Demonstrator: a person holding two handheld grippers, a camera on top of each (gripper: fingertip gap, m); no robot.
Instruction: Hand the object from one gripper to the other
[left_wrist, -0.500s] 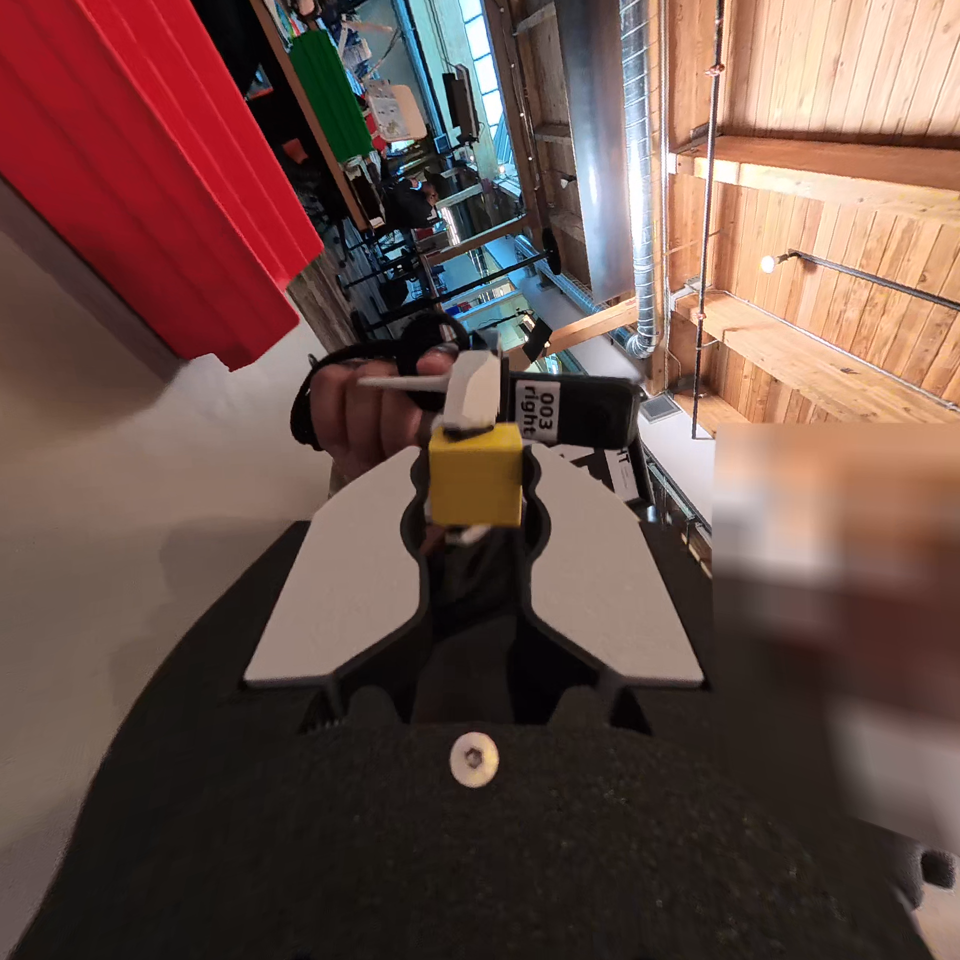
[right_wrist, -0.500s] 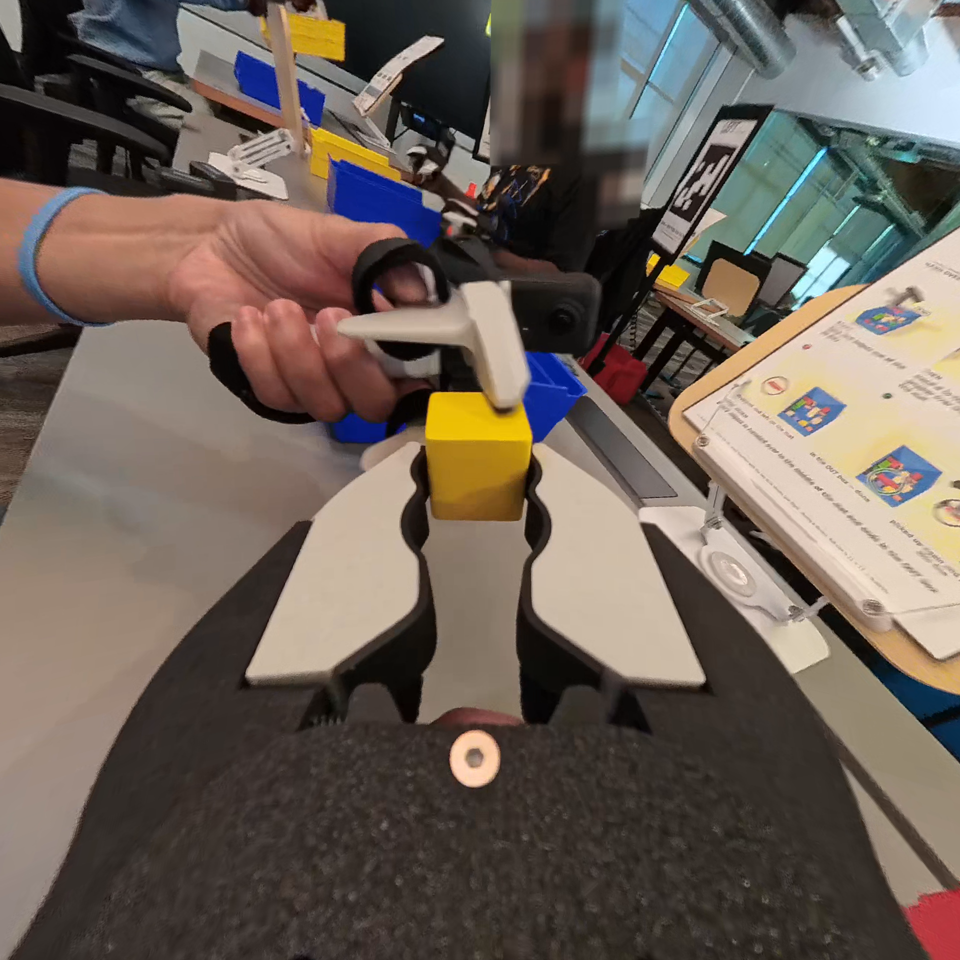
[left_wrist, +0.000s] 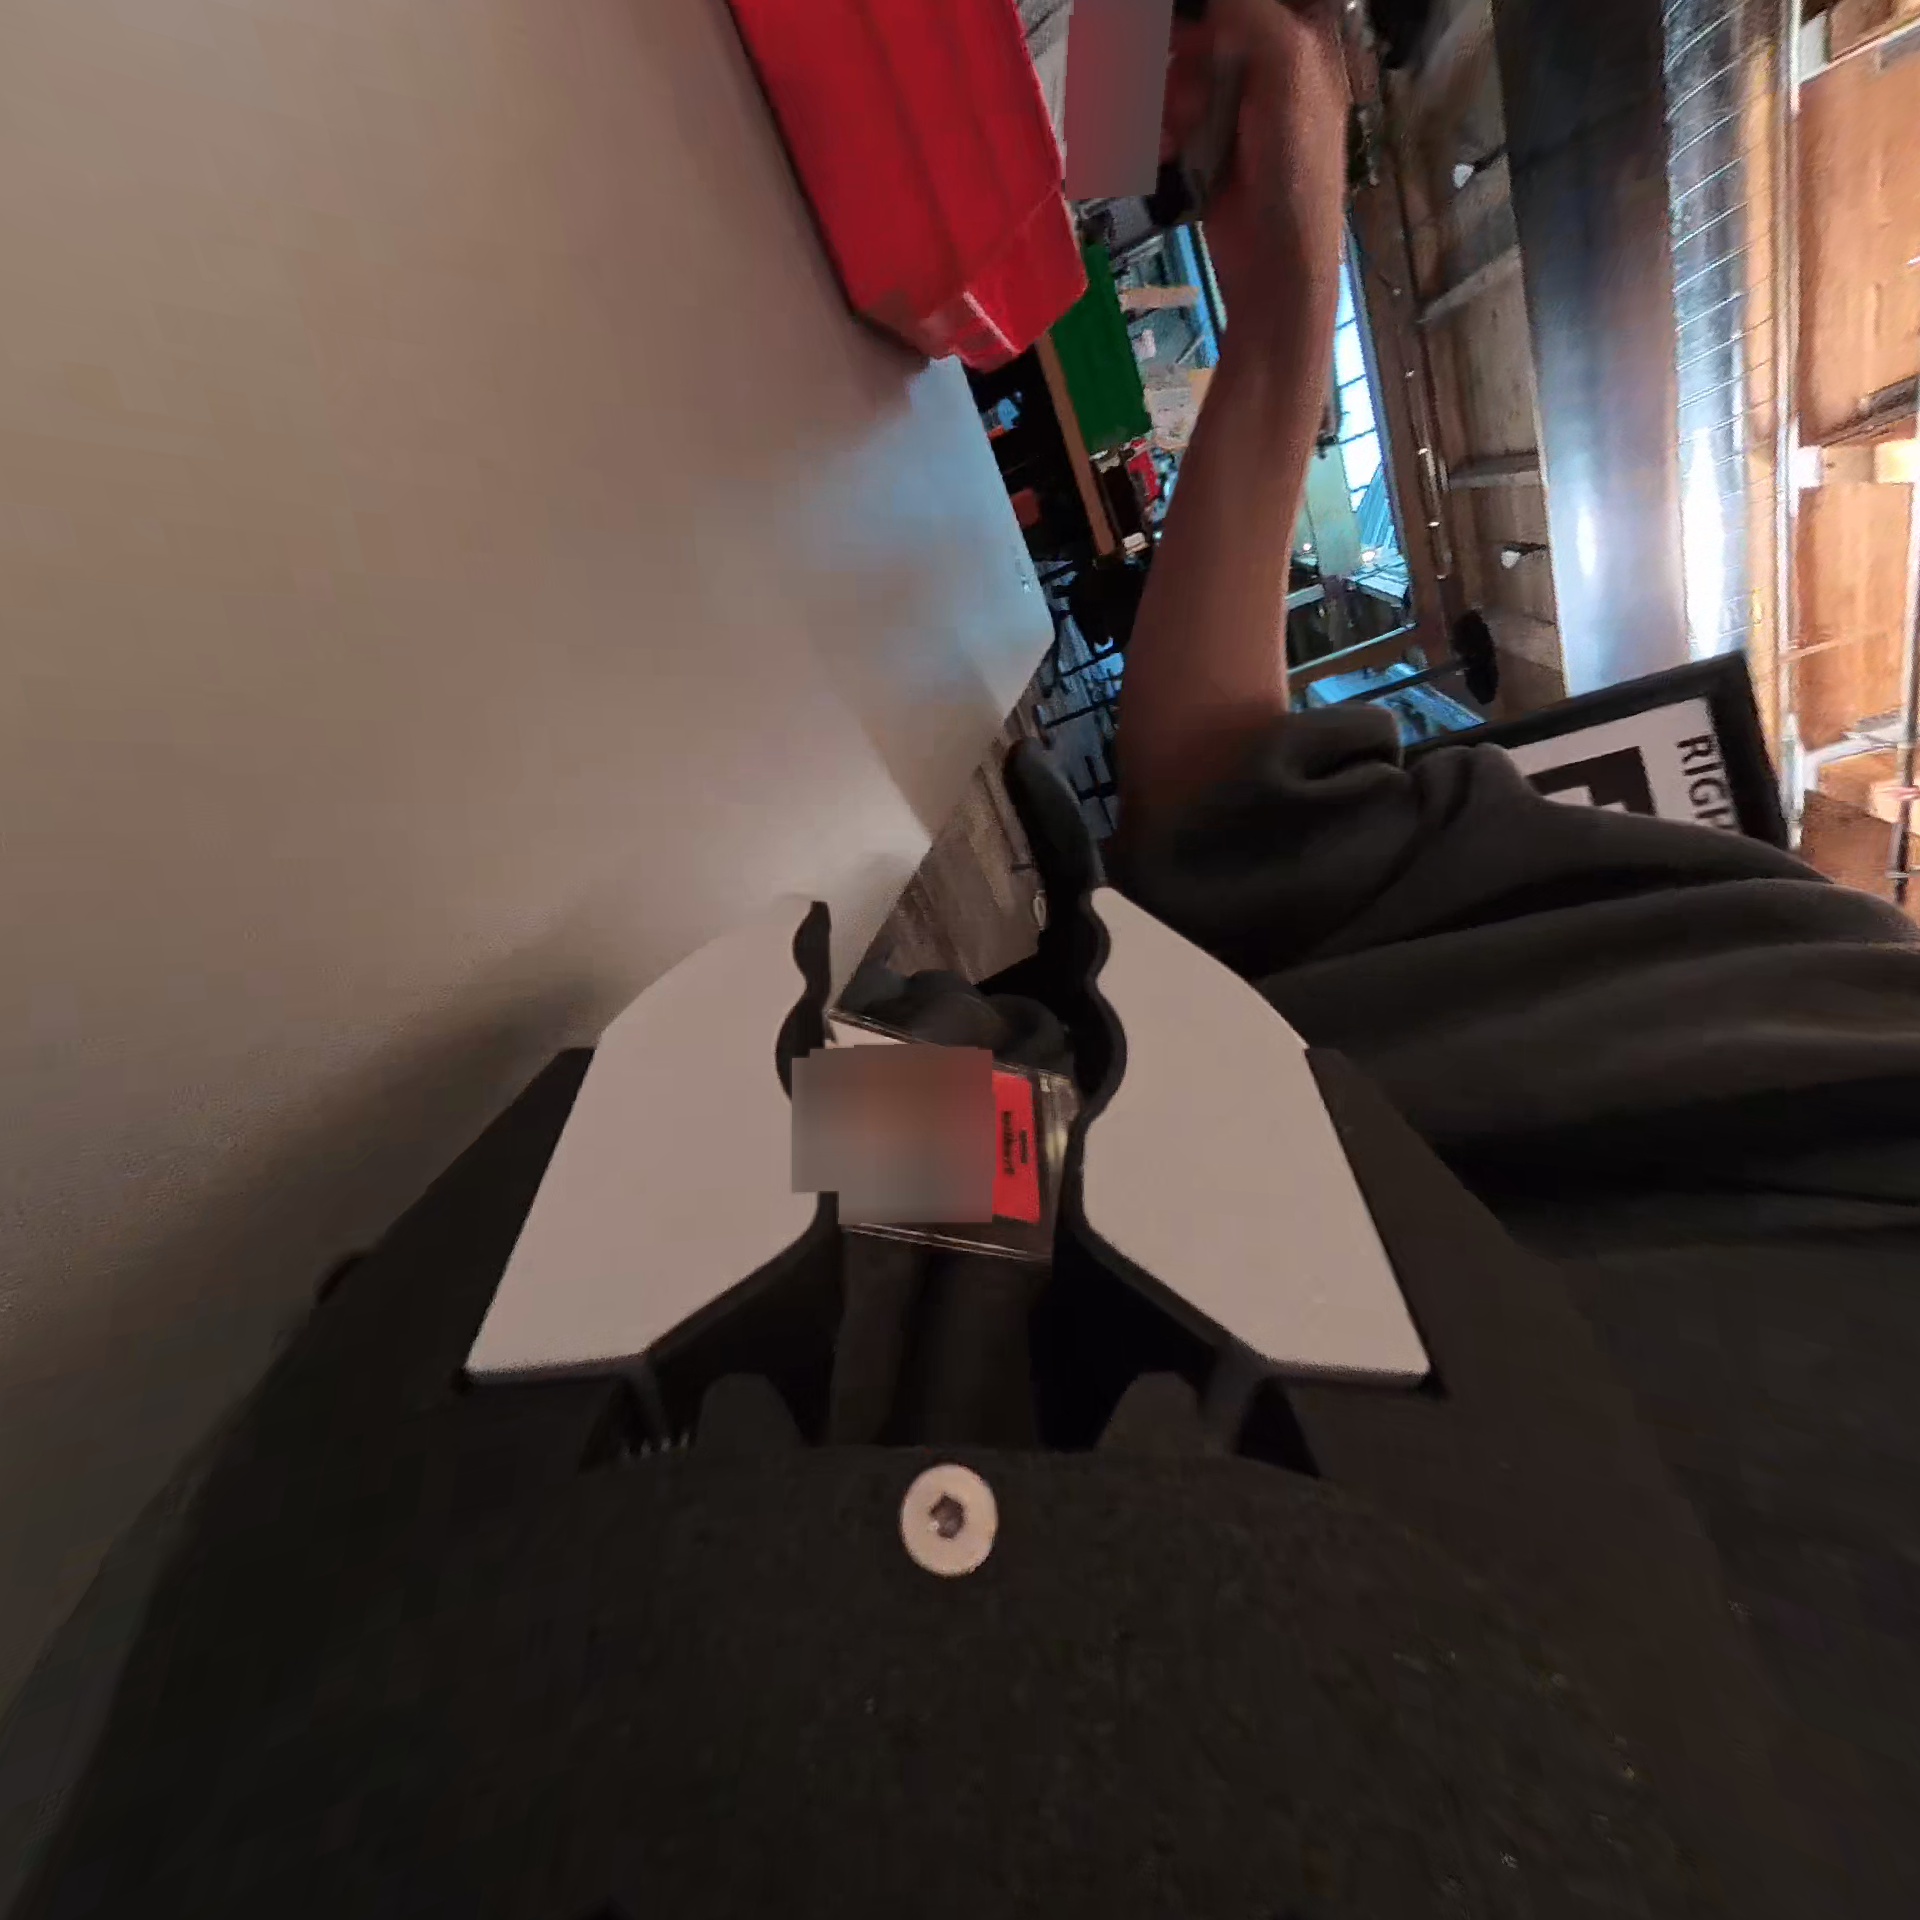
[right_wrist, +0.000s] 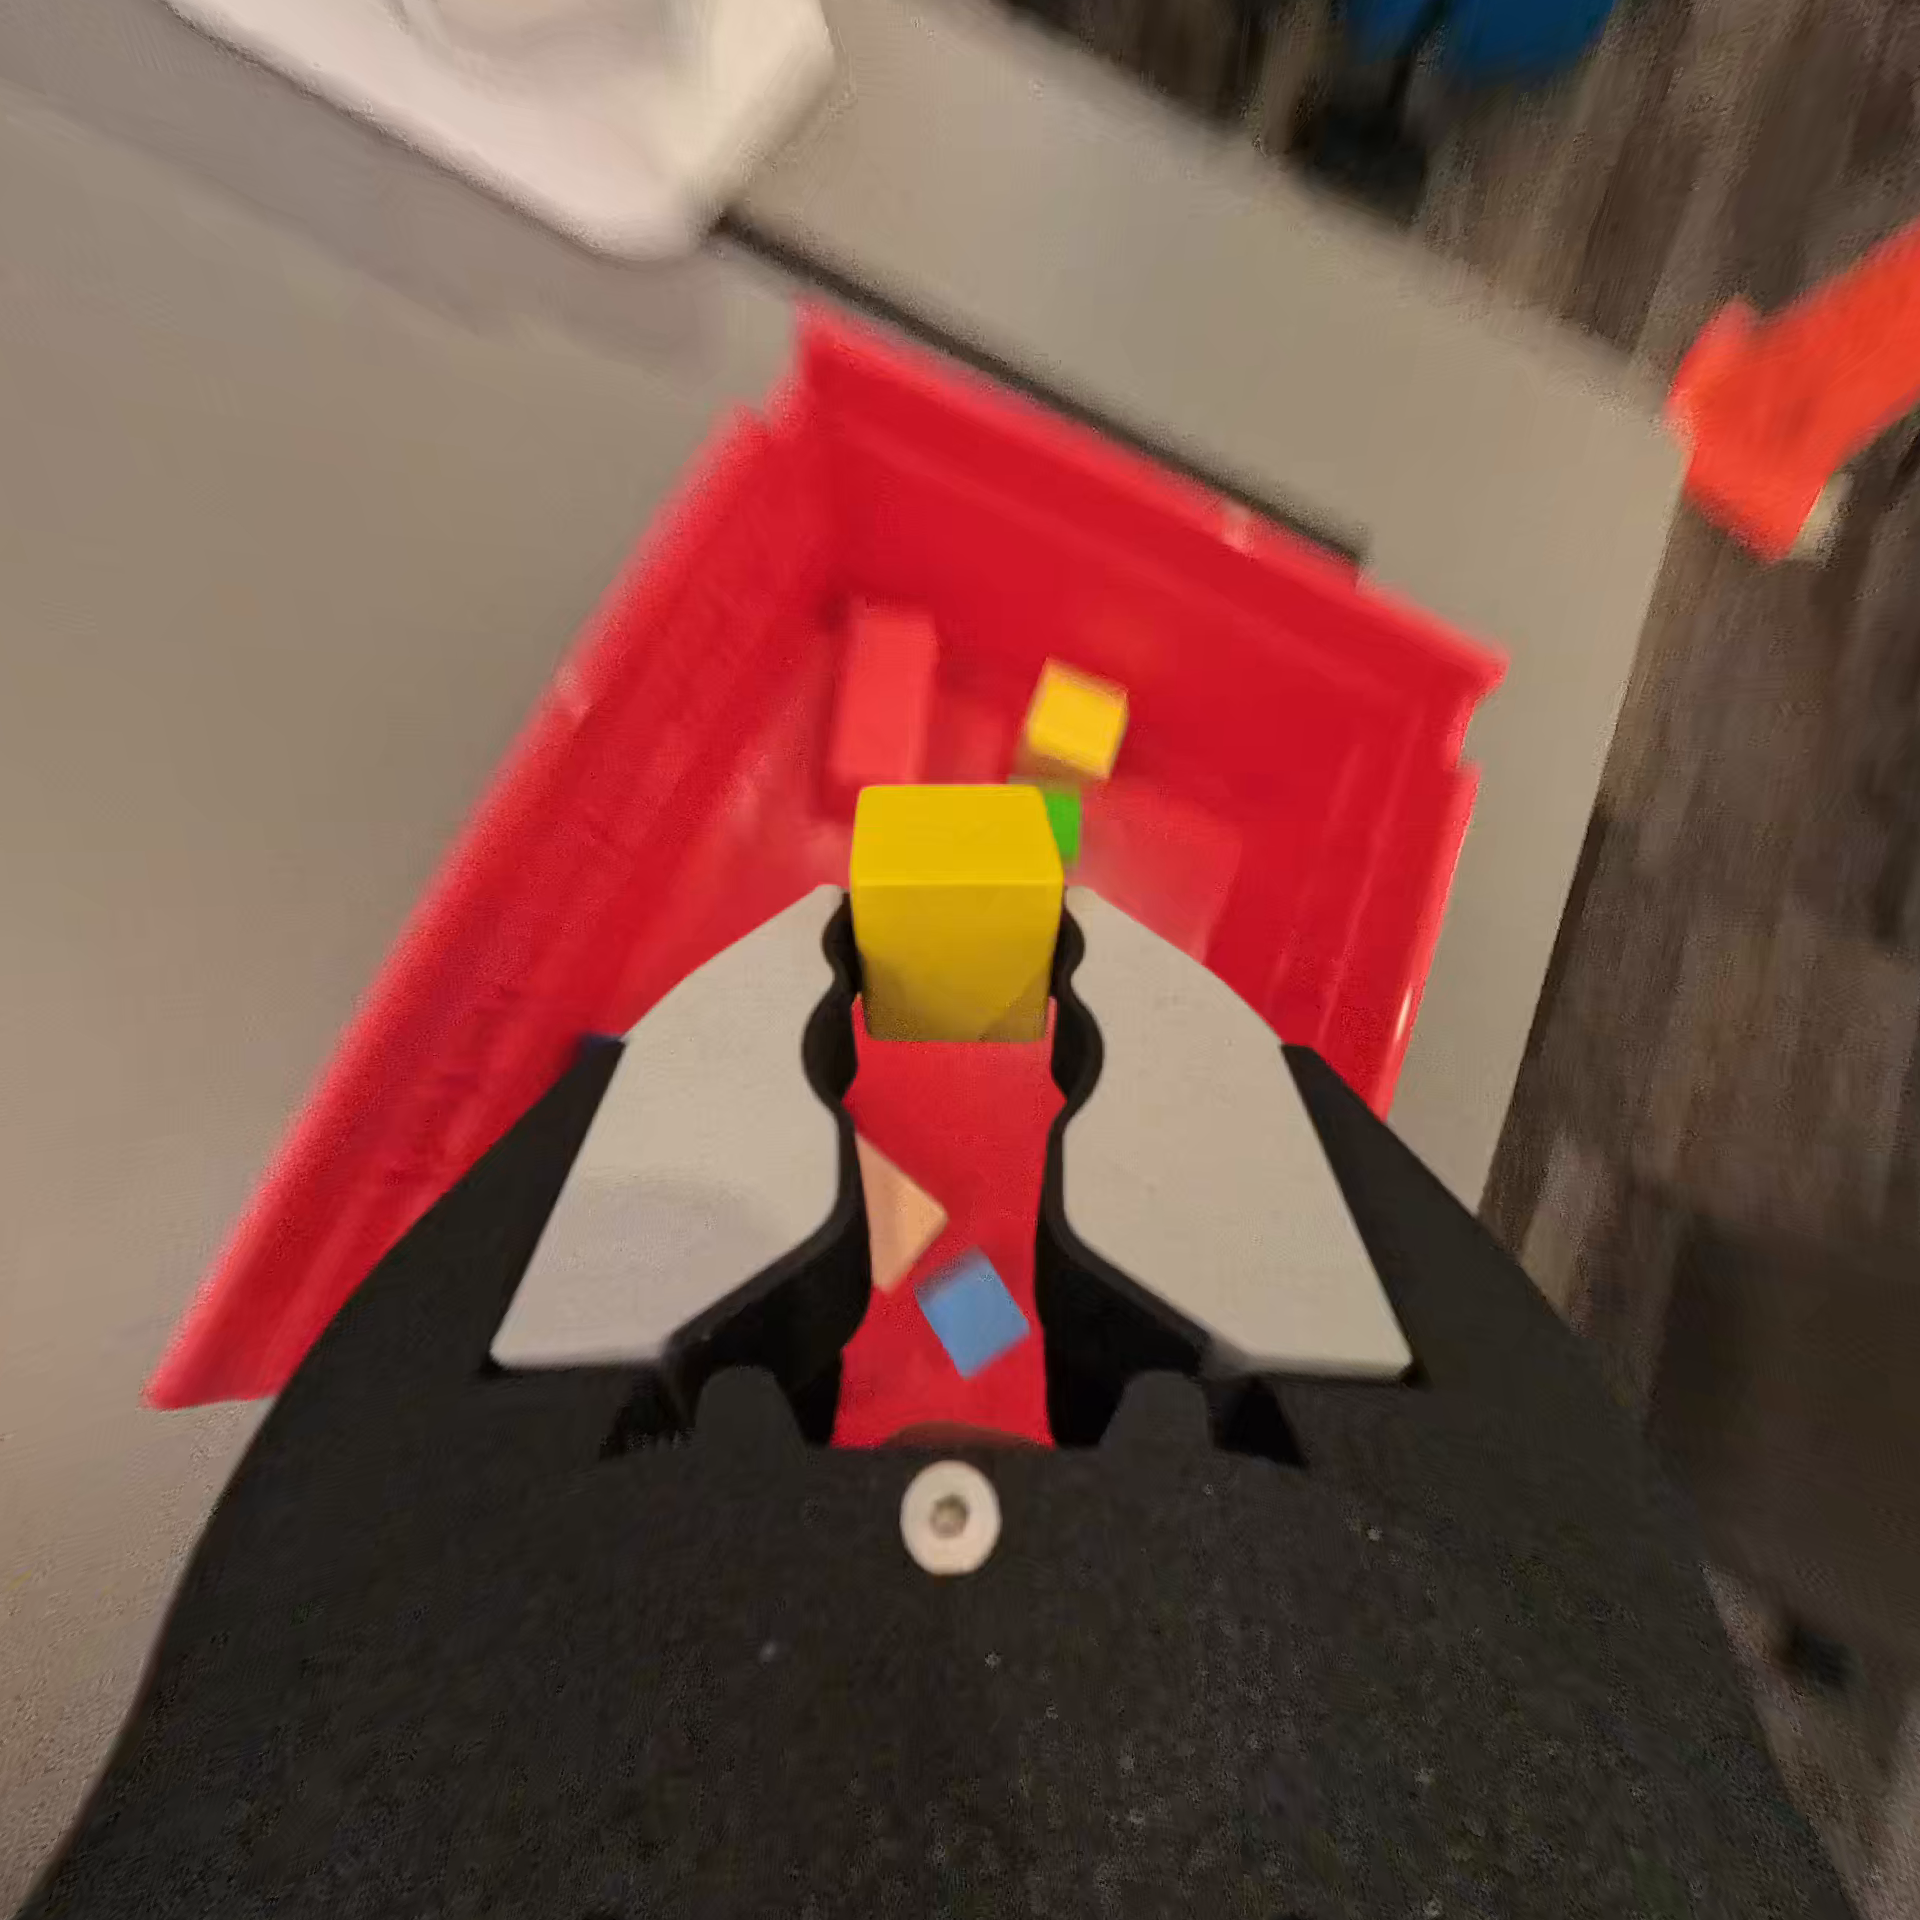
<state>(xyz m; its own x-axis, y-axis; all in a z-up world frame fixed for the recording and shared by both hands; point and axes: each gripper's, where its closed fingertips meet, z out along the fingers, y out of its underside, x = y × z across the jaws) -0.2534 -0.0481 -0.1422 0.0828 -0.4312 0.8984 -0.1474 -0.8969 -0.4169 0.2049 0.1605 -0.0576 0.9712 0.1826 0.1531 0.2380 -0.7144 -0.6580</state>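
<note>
Yellow block (right_wrist: 951, 914) sits clamped between the fingertips of the right gripper (right_wrist: 954, 940), which alone carries it now; half a second ago both grippers pinched the same block at once, the left from above. The left gripper (left_wrist: 951, 997) has since let go and swung away: its fingers stand apart with nothing between them, and through the gap only a clear badge holder (left_wrist: 1023, 1153) on the person's dark clothing shows. Judgement: the handover itself looks finished, left to right, and what remains is whatever is done with the block afterwards. The right wrist view has tipped downward and is smeared by motion, so the gripper is travelling fast. Below it lies an open red bin (right_wrist: 644, 790) on the grey table (right_wrist: 260, 623), holding other blocks: a red one (right_wrist: 883, 691), a second yellow one (right_wrist: 1075, 719), a bit of green (right_wrist: 1062, 821), a tan triangle (right_wrist: 899, 1210) and a blue piece (right_wrist: 971, 1311). Whether the held block is over the bin's inside or merely seen against it, I cannot tell. In the left wrist view the person's bare forearm (left_wrist: 1236, 499) crosses well ahead of the empty fingers, with the red bin (left_wrist: 925, 177) lying beyond on the table. Nothing stands between the block and the bin; the loose blocks inside crowd the floor somewhat.
</note>
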